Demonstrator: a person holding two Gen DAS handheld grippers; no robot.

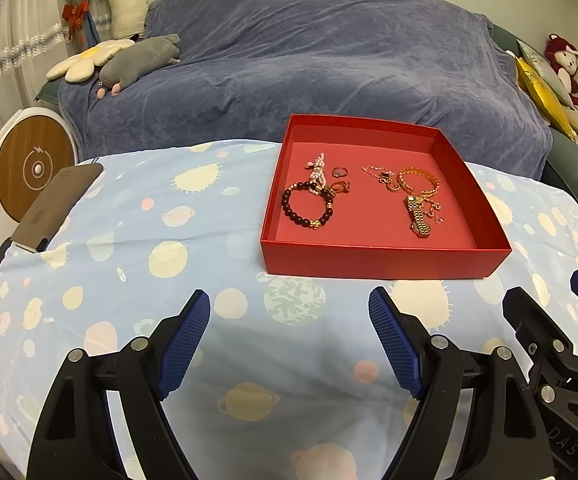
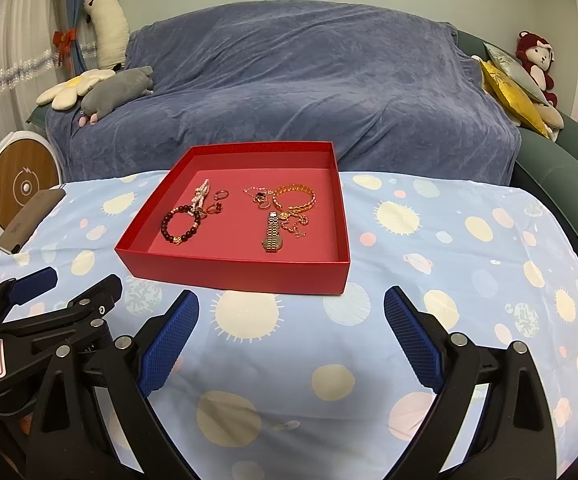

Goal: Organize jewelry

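A red open box (image 1: 385, 266) (image 2: 233, 272) sits on the blue planet-print cloth. Inside lie a dark bead bracelet (image 1: 307, 206) (image 2: 180, 224), a pearl strand (image 1: 318, 168) (image 2: 201, 196), small rings (image 1: 340, 178) (image 2: 219, 200), a gold chain bracelet (image 1: 419, 182) (image 2: 295, 196), a gold watch (image 1: 418, 216) (image 2: 273, 232) and thin chains (image 1: 381, 174). My left gripper (image 1: 290, 300) is open and empty, near the box's front wall. My right gripper (image 2: 291, 300) is open and empty, also in front of the box. Each gripper shows at the edge of the other's view.
A brown phone-like slab (image 1: 55, 208) (image 2: 29, 216) lies at the table's left edge. A round white and wood device (image 1: 29, 164) stands left. A sofa under a blue throw (image 1: 309, 60) with plush toys (image 1: 137, 60) lies behind the table.
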